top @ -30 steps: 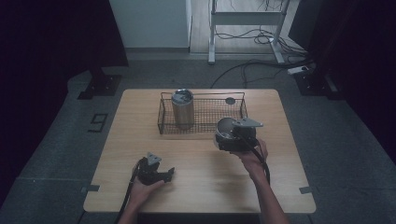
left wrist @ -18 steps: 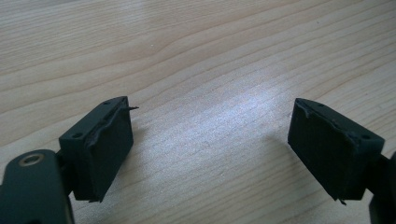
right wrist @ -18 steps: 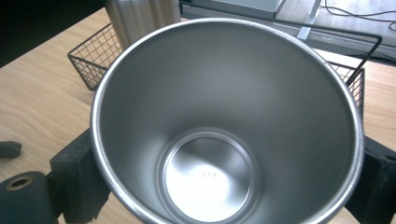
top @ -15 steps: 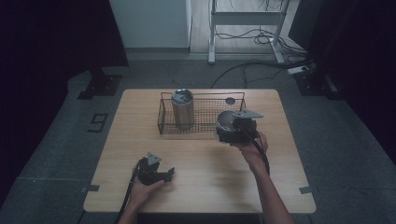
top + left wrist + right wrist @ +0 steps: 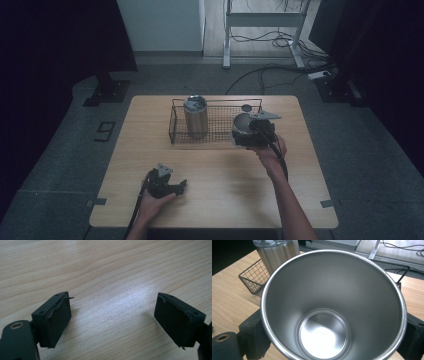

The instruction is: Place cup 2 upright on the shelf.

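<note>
the right tool (image 5: 248, 131) is clamped on a steel cup (image 5: 332, 307) at the right end of the basket (image 5: 176, 125), right of centre in the high view, and next should, i think, lower it inside beside the tumbler (image 5: 195, 116), while the left tool (image 5: 112, 322) rests with its jaws apart on nothing.

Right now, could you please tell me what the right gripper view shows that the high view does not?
Right gripper view: the steel cup's shiny inside down to its round bottom, nothing in it, and the right tongs clamped on its two sides. High view: the left tongs low over the table near its front edge, a small dark disc by the basket's far rim, and floor cables. Both: the cup, the wire basket and the steel tumbler standing in it.
</note>
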`<action>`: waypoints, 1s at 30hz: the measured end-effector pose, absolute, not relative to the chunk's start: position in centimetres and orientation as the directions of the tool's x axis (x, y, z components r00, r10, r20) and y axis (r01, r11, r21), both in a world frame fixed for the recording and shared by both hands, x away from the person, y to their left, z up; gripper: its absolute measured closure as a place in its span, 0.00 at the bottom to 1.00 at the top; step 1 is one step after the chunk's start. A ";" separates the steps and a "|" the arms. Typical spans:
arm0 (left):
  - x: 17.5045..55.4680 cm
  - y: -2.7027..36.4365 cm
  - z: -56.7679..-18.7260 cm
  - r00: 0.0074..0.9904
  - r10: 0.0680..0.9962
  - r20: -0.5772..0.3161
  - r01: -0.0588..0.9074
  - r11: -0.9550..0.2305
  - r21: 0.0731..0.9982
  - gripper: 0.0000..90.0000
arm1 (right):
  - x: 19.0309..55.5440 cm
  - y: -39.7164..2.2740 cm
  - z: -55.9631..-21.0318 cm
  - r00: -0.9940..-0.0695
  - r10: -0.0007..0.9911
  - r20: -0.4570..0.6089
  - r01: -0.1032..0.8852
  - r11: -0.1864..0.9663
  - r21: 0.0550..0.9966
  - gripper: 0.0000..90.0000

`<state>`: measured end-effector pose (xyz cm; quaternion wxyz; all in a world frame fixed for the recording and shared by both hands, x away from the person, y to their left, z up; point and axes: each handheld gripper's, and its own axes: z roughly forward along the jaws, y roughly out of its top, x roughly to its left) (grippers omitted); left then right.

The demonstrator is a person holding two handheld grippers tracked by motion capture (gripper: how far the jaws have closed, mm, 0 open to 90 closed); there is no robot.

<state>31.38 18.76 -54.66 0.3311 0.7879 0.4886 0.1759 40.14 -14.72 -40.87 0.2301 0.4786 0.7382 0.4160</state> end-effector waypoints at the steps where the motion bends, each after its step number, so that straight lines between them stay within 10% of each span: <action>1: 31.4 18.8 -54.7 0.461 0.886 -0.046 0.653 -0.304 0.694 0.16 | 40.3 -14.7 -40.8 -0.433 0.899 0.061 0.517 0.192 0.834 0.08; 30: 31.4 18.8 -54.7 0.464 0.885 -0.045 0.651 -0.306 0.695 0.16 | 43.6 -15.1 -39.7 -0.403 0.913 0.066 0.534 0.177 0.827 0.08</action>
